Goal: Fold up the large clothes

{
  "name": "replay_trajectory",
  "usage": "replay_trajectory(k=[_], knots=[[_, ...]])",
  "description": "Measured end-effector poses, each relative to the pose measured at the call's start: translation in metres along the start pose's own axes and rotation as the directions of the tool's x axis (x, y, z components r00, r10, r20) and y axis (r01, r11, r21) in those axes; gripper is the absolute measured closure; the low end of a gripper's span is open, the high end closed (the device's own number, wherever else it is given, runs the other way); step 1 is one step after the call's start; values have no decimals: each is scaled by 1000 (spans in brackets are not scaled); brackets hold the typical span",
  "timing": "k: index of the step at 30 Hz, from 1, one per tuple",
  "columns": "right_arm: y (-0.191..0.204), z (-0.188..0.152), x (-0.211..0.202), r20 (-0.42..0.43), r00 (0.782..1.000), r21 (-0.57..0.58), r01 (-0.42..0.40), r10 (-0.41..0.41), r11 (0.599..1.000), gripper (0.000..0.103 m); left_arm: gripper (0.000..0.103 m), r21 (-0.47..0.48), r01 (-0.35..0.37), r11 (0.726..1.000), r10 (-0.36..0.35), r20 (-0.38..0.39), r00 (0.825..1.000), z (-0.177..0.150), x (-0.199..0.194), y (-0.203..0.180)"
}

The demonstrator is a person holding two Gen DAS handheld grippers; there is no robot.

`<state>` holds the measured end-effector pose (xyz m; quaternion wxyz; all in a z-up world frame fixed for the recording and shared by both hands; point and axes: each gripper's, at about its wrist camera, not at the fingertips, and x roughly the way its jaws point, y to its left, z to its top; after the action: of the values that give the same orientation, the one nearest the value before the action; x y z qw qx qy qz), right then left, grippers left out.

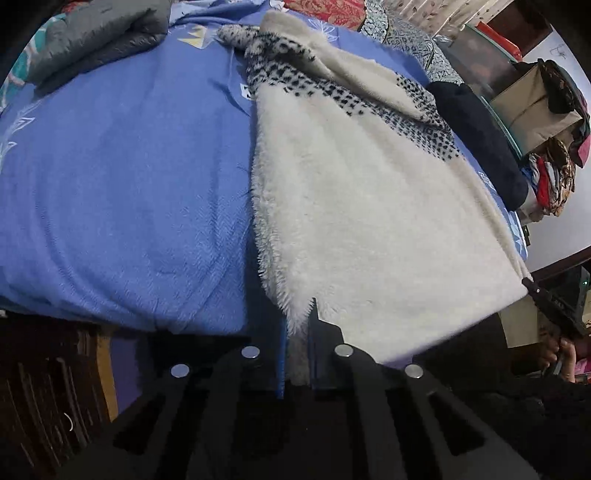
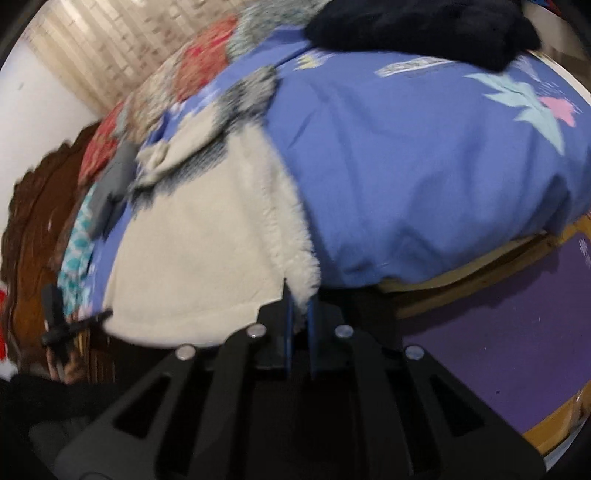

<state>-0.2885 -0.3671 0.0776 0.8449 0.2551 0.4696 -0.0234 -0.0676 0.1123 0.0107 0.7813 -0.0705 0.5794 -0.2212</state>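
A large cream fleece garment (image 1: 362,206) with a black-and-white patterned band lies on the blue bedspread (image 1: 122,177). My left gripper (image 1: 297,325) is shut on its near left hem corner at the bed's front edge. My right gripper (image 2: 300,299) is shut on the near right hem corner of the same garment (image 2: 199,240). The right gripper's tip (image 1: 546,299) shows at the far right of the left wrist view. The left gripper's tip (image 2: 59,325) shows at the left edge of the right wrist view. The hem is stretched between them.
A grey padded quilt (image 1: 99,37) lies at the bed's far left. A dark navy garment (image 1: 480,133) lies at the right side, also in the right wrist view (image 2: 424,26). Patterned bedding (image 1: 332,11) is at the back. A cardboard box (image 1: 532,107) with clothes stands beyond. Purple floor mat (image 2: 498,325) lies beside the bed.
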Motion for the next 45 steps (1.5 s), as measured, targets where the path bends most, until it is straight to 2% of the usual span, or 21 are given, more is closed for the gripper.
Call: replay_trajectory(k=[3,6,9,11,14,16,18,22,25,27,30,32,33,36,38,40,42,43,44,45], knots=[[14,3,8,-10,1000,-8,-30,30,1000,97,71,-33,33,999,-33,14,999,0,-11,2],[19,16,-3,21,994,3,-106,106,994,97,72,-95,148,984,-141,71,987,2,-44,10],[28,39,-24,89,978,-8,-187,187,982,97,72,-153,254,955,-228,170,959,16,-82,21],[37,64,-35,143,962,-21,-230,231,973,97,72,-200,328,923,-279,236,931,33,-100,30],[44,105,-36,197,936,-34,-292,293,956,97,72,-228,393,891,-316,312,896,67,-117,37],[48,132,-28,211,930,-34,-302,302,953,97,72,-234,414,880,-327,336,883,101,-119,37],[54,170,-10,219,928,-34,-300,300,953,97,72,-238,399,886,-310,337,889,130,-117,34],[63,241,36,208,944,-34,-253,255,967,97,72,-241,327,914,-249,304,919,211,-90,26],[59,291,85,167,957,32,-248,239,968,97,72,-310,271,912,-202,237,950,268,-59,35],[57,318,115,142,962,59,-243,232,968,97,72,-334,236,913,-177,196,964,307,-34,37],[61,358,162,97,979,58,-187,181,981,96,72,-362,192,912,-145,152,978,345,-7,43],[56,375,188,72,981,89,-187,181,978,95,72,-432,145,890,-117,89,989,372,24,54],[48,386,207,60,982,152,-185,178,971,90,72,-454,137,881,-118,70,991,378,34,59],[25,395,229,123,978,304,-197,166,932,83,72,-536,101,838,-127,-11,992,401,77,79],[20,396,225,169,973,320,-206,158,925,82,72,-575,120,809,-135,17,991,411,80,91],[34,392,210,210,969,237,-178,128,955,82,72,-586,148,797,-128,75,989,419,67,97],[70,384,198,214,964,36,-171,160,985,82,72,-581,195,790,-150,125,981,424,55,100],[88,378,194,194,965,-64,-167,177,984,82,72,-567,211,796,-156,144,977,425,46,98],[106,369,193,167,968,-157,-164,189,974,82,72,-541,208,815,-144,158,977,425,37,92],[127,357,194,134,972,-257,-156,195,954,77,72,-504,192,842,-123,168,978,424,29,84]])
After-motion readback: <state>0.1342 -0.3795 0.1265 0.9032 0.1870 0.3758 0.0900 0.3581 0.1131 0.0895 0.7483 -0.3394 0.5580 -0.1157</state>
